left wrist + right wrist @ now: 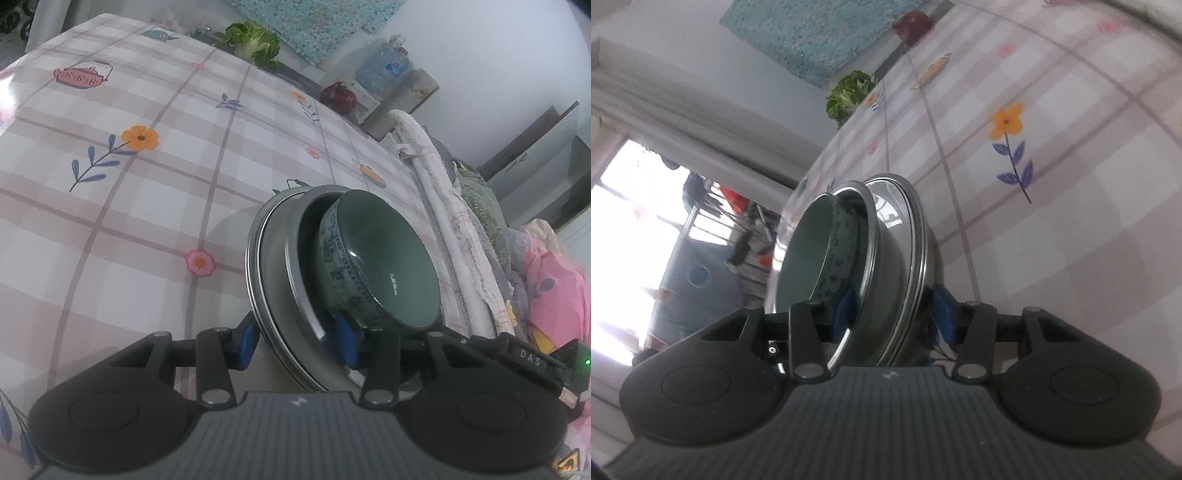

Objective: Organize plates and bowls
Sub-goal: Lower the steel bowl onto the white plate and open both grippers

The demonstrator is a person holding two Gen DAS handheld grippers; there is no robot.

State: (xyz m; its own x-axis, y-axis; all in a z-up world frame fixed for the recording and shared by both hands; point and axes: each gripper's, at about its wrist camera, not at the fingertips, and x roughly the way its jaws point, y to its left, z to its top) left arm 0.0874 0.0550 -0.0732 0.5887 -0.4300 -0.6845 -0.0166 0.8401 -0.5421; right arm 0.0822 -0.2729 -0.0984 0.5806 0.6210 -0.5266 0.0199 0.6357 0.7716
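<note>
Claws gripped one stack from opposite sides: left claw [295,343] and right claw [894,314] each clamped the steel plates [273,266] and steel bowl [295,236] holding a green ceramic bowl [384,258], above the checked table [147,184].

The left gripper [297,341] points down at a slant. Its two blue pads [246,341] sit one on each side of the edge of a stack of metal dishes [275,280], with the edge between the jaws, and they look pressed on it. The right gripper [894,317] also points down at a slant. Its blue pads [945,314] squeeze the edge of the same stack from both sides.
</note>
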